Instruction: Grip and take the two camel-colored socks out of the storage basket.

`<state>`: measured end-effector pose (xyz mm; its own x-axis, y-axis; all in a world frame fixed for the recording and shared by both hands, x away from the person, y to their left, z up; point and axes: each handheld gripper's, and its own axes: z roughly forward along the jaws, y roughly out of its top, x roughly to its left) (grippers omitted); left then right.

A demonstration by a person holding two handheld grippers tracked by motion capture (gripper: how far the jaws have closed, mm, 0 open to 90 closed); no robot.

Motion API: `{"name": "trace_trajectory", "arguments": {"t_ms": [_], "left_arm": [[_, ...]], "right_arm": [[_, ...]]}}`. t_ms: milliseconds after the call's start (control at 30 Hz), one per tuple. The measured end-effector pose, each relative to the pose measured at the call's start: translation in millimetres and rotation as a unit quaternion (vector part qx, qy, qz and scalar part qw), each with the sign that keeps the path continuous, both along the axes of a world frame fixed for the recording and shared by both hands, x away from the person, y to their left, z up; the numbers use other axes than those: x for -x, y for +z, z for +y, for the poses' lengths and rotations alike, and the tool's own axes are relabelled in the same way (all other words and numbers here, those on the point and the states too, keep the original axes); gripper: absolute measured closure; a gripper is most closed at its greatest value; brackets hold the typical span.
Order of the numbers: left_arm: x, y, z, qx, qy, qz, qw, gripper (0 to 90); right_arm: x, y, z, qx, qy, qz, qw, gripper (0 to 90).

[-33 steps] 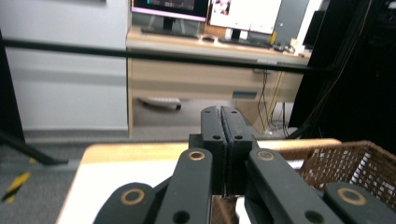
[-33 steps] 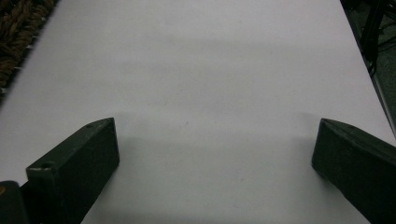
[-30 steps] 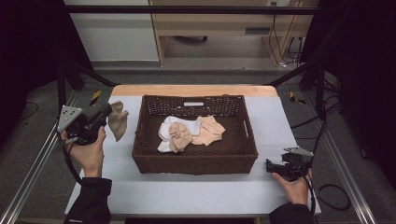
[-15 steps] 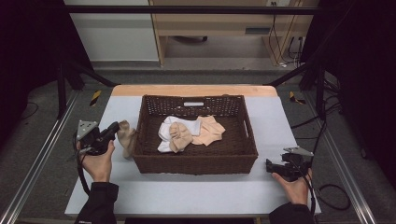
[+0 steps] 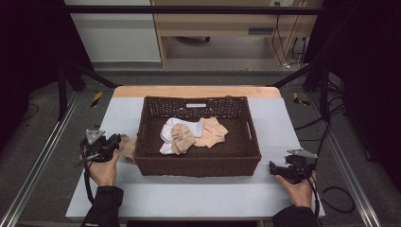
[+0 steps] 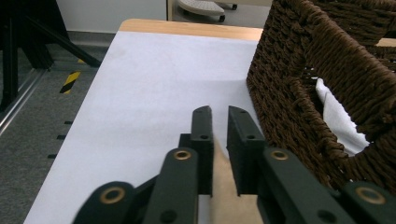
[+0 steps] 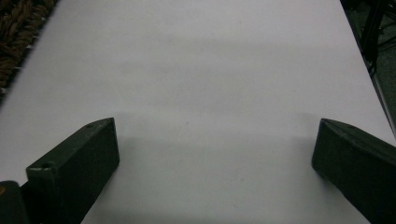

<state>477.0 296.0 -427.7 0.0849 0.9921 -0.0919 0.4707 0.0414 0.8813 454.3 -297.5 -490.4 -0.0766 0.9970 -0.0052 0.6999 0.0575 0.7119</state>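
A beige sock lies on the white table against the left wall of the brown wicker basket. My left gripper sits low over the sock. In the left gripper view its jaws have just been opening and stand a narrow gap apart, with the beige sock between them near their base. The basket holds a white cloth, a tan sock and a peach cloth. My right gripper rests open on the table right of the basket, nothing between its jaws.
The basket wall stands close on the right of my left gripper, with white cloth showing through its handle hole. Metal rails run along both sides of the table. A wooden strip edges the far side.
My left hand has come down from above the table's left side to the surface beside the basket, carrying the beige sock, which now lies on the table. The right hand has kept still.
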Motion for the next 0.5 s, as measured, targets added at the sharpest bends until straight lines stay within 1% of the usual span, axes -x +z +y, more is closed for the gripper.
{"name": "trace_trajectory", "arguments": {"t_ms": [33, 100, 133, 267, 333, 367, 400, 433, 500], "left_arm": [[0.7, 0.2, 0.0, -0.001, 0.001, -0.003, 1.0000, 75.1], [2.6, 1.3, 0.1, 0.006, 0.002, -0.012, 0.9999, 71.2], [2.6, 1.3, 0.1, 0.006, 0.002, -0.012, 0.9999, 69.7], [6.4, 8.4, -1.7, 0.020, 0.001, -0.035, 0.9992, 66.8], [8.8, 15.4, -4.1, 0.026, -0.003, -0.049, 0.9985, 66.2], [11.0, 22.8, -7.8, 0.027, -0.009, -0.063, 0.9976, 66.0], [11.0, 22.8, -7.8, 0.027, -0.009, -0.063, 0.9976, 65.9], [12.5, 28.7, -11.0, 0.025, -0.014, -0.071, 0.9971, 65.6], [14.5, 37.9, -16.8, 0.028, -0.024, -0.085, 0.9957, 65.3]], "right_arm": [[0.0, 0.0, -0.1, 0.000, 0.000, 0.000, 1.0000, 1.0], [0.0, -0.1, -0.1, 0.001, 0.000, 0.000, 1.0000, 1.1], [0.0, -0.1, -0.1, 0.001, 0.000, 0.000, 1.0000, 1.1], [0.0, -0.1, 0.0, 0.000, 0.000, 0.000, 1.0000, 1.1], [0.0, 0.0, 0.0, 0.000, 0.000, 0.000, 1.0000, 1.1], [0.0, 0.0, 0.0, 0.000, 0.000, 0.000, 1.0000, 1.0], [0.0, 0.0, 0.0, 0.000, 0.000, 0.000, 1.0000, 1.0], [0.0, 0.0, 0.0, 0.000, 0.000, 0.000, 1.0000, 1.1], [0.0, -0.1, 0.0, 0.000, 0.000, 0.000, 1.0000, 1.1]]}}
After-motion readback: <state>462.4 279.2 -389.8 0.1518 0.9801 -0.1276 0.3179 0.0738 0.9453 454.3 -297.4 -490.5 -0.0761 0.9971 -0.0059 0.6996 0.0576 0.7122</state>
